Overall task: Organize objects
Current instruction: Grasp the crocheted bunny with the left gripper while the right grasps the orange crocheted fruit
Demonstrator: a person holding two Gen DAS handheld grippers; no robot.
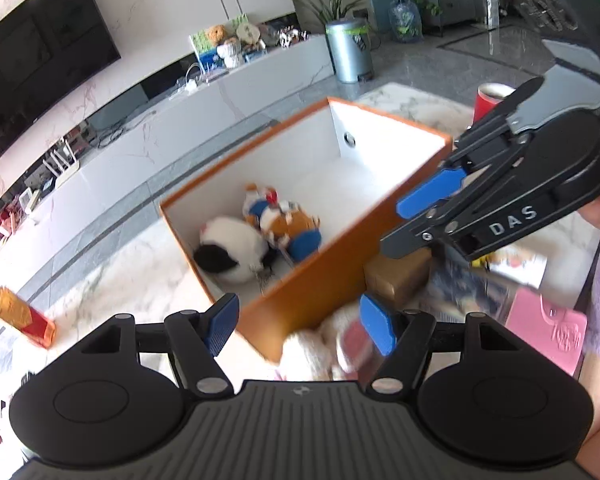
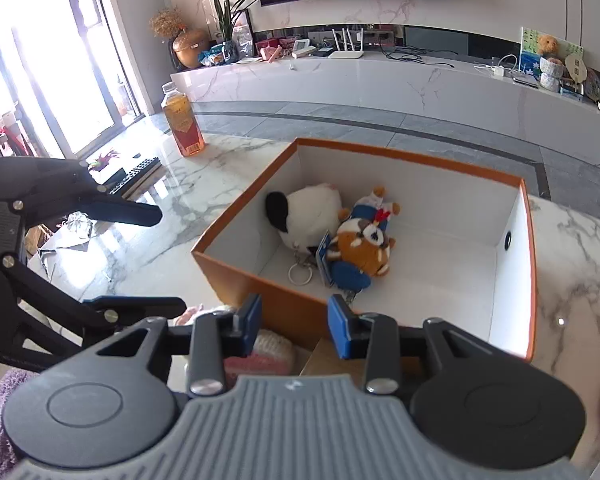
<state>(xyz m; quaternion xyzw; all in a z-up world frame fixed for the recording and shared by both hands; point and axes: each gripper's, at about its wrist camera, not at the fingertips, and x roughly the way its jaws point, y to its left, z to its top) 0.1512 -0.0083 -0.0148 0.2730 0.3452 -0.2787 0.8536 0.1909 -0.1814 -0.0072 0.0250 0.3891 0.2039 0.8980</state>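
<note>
An orange box (image 1: 324,276) (image 2: 532,264) with a white inside stands on the marble table. In it lie a black-and-white plush (image 1: 230,250) (image 2: 312,216) and a brown-and-blue plush keychain (image 1: 288,222) (image 2: 364,248). My left gripper (image 1: 300,326) is open, above the box's near corner and a cream-and-pink plush (image 1: 320,350) (image 2: 268,354) beside the box. My right gripper (image 2: 295,328) (image 1: 416,216) is open and empty, over the box's near wall. A brown cardboard piece (image 1: 396,278) (image 2: 328,360) lies beside the box.
A tea bottle (image 2: 183,126) (image 1: 22,316) stands on the table to the left. A red cup (image 1: 490,100) stands right of the box. A pink card (image 1: 546,330) and printed papers (image 1: 472,288) lie near me. A TV bench runs behind.
</note>
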